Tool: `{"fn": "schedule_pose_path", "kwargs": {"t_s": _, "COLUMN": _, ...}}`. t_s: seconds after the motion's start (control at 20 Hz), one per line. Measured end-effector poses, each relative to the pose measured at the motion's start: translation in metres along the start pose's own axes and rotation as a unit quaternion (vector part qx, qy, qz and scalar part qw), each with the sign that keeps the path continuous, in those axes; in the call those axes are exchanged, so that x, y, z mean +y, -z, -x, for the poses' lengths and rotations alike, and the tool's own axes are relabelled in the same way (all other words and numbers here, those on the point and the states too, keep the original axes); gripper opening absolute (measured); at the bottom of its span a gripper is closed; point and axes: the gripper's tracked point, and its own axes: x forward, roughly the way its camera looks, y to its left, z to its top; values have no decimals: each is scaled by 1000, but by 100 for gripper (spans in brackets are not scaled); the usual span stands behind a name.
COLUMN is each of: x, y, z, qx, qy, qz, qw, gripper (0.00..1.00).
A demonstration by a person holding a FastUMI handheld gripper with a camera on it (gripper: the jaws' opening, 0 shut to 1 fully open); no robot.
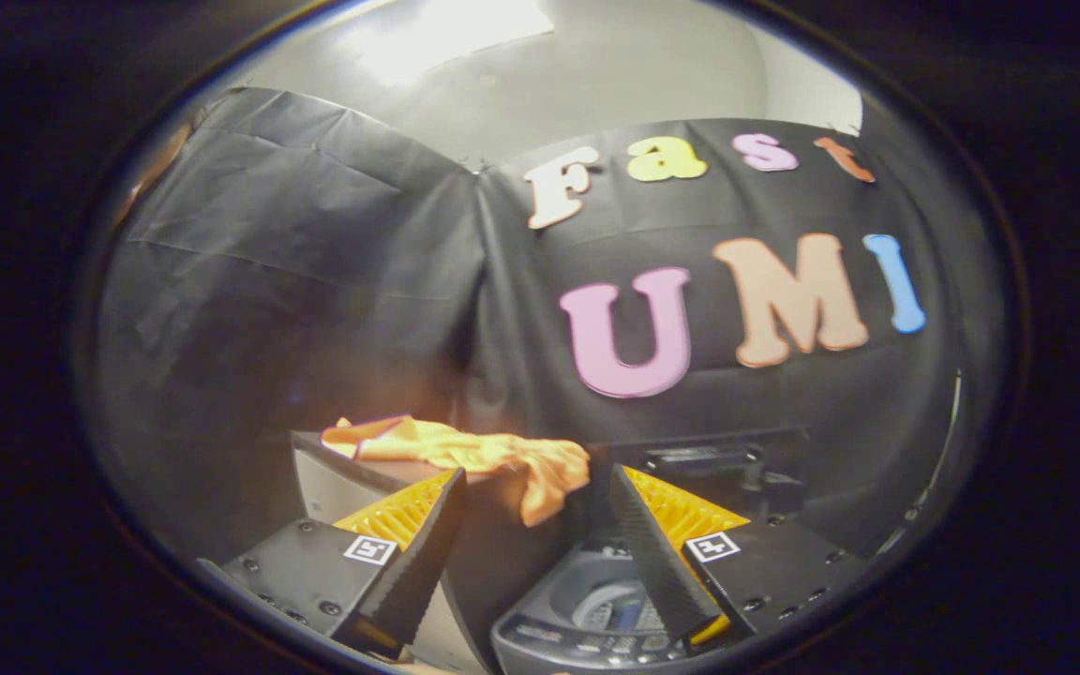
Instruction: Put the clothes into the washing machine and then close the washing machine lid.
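Black cloth walls back my tongs [531, 553], which hang open and empty. At twelve o'clock just beyond them, the orange cloth [474, 455] drapes over the raised washer lid [352, 478], awaiting pickup; the washing machine [587, 619] sits beneath.

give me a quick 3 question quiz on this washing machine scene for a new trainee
1. True or false: the gripper is shut on the orange cloth.
2. Where does the orange cloth lie?
A. inside the tub
B. draped over the top edge of the raised lid, one end hanging down
C. on the floor
3. Fill in: the washing machine, with its control panel, sits ____ the fingers.

Key
1. False. The fingers stand apart, and the cloth lies just beyond their tips.
2. B
3. Below, low between them.
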Motion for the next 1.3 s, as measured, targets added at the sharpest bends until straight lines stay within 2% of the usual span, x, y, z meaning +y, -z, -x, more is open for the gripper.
{"fn": "schedule_pose_path", "kwargs": {"t_s": 0.1, "x": 20, "y": 1, "z": -36, "qx": 10, "qy": -28, "qz": -3, "qw": 1000, "gripper": 97}}
{"fn": "schedule_pose_path", "kwargs": {"t_s": 0.25, "x": 28, "y": 21, "z": -84, "qx": 43, "qy": -36, "qz": -3, "qw": 998, "gripper": 97}}
{"fn": "schedule_pose_path", "kwargs": {"t_s": 0.4, "x": 30, "y": 49, "z": -113, "qx": 86, "qy": -37, "qz": -11, "qw": 996, "gripper": 97}}
{"fn": "schedule_pose_path", "kwargs": {"t_s": 0.6, "x": 26, "y": 67, "z": -125, "qx": 114, "qy": -37, "qz": -30, "qw": 992, "gripper": 83}}
{"fn": "schedule_pose_path", "kwargs": {"t_s": 0.75, "x": 23, "y": 75, "z": -127, "qx": 128, "qy": -31, "qz": -47, "qw": 990, "gripper": 48}}
{"fn": "schedule_pose_path", "kwargs": {"t_s": 0.85, "x": 25, "y": 76, "z": -124, "qx": 144, "qy": -27, "qz": -84, "qw": 986, "gripper": 25}}
{"fn": "schedule_pose_path", "kwargs": {"t_s": 0.9, "x": 19, "y": 83, "z": -123, "qx": 150, "qy": -12, "qz": -95, "qw": 984, "gripper": 27}}
{"fn": "schedule_pose_path", "kwargs": {"t_s": 1.0, "x": 14, "y": 80, "z": -131, "qx": 160, "qy": 5, "qz": -118, "qw": 980, "gripper": 1}}
{"fn": "schedule_pose_path", "kwargs": {"t_s": 1.3, "x": -13, "y": 61, "z": -135, "qx": 132, "qy": 46, "qz": -88, "qw": 986, "gripper": 0}}
